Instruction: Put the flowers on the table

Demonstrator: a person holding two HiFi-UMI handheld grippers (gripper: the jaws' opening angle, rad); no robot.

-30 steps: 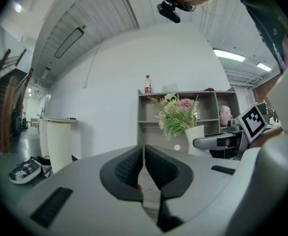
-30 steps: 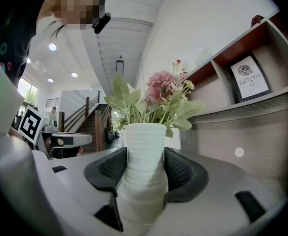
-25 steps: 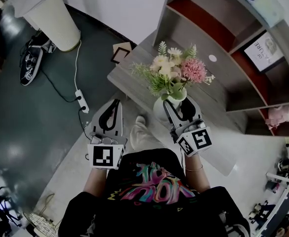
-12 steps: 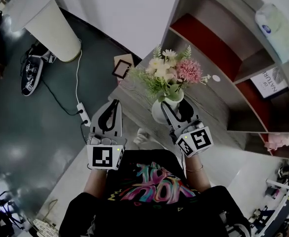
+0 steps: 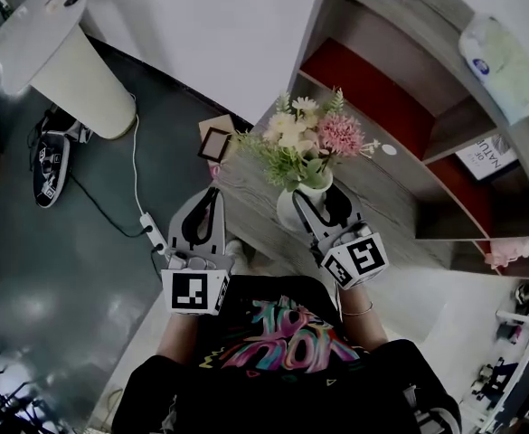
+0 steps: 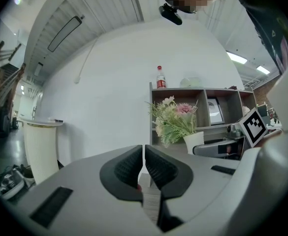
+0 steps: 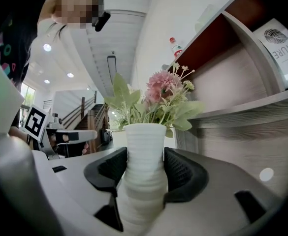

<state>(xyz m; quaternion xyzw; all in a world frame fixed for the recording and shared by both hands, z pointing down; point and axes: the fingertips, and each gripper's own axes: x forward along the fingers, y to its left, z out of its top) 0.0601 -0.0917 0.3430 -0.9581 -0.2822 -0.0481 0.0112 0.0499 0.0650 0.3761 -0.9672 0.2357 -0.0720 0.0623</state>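
Jaws of our right gripper (image 5: 324, 213) pinch the upright white vase (image 7: 144, 149) of flowers (image 5: 305, 141) at frame centre, over the near edge of the grey table (image 5: 382, 188), while our left gripper (image 5: 204, 213), left of it, is closed and empty.

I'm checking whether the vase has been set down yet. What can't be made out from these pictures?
Base of the vase, so whether it touches the table: head view, covered by the right gripper and flowers; right gripper view, hidden by the gripper's body.
Label of the bottle: left gripper view, too small.
Print on the shelf card: right gripper view, cut by the edge.
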